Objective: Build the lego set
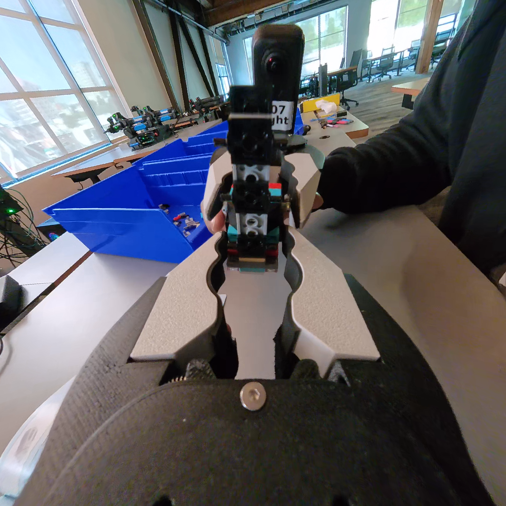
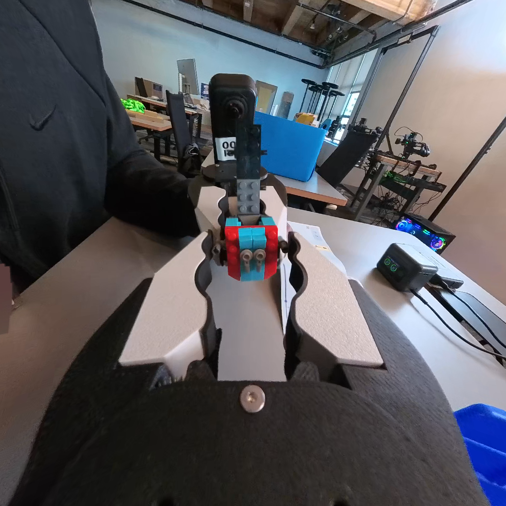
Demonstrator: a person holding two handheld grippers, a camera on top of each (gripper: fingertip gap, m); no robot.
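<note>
1. White label (image 1: 282, 115) on the black camera (image 1: 279, 68): printed characters, partly hidden.
2. White label (image 2: 225, 152) on the facing camera (image 2: 232, 109): likewise.
3. Sleeve garment (image 2: 54, 109): small stitched logo (image 2: 42, 120).

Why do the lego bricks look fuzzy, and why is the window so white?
Left wrist view: the lego model sits too close to the lens, so it blurs, and daylight washes out the windows. Right wrist view: the red and blue bricks are slightly soft; room edges bend from the wide lens.
</note>
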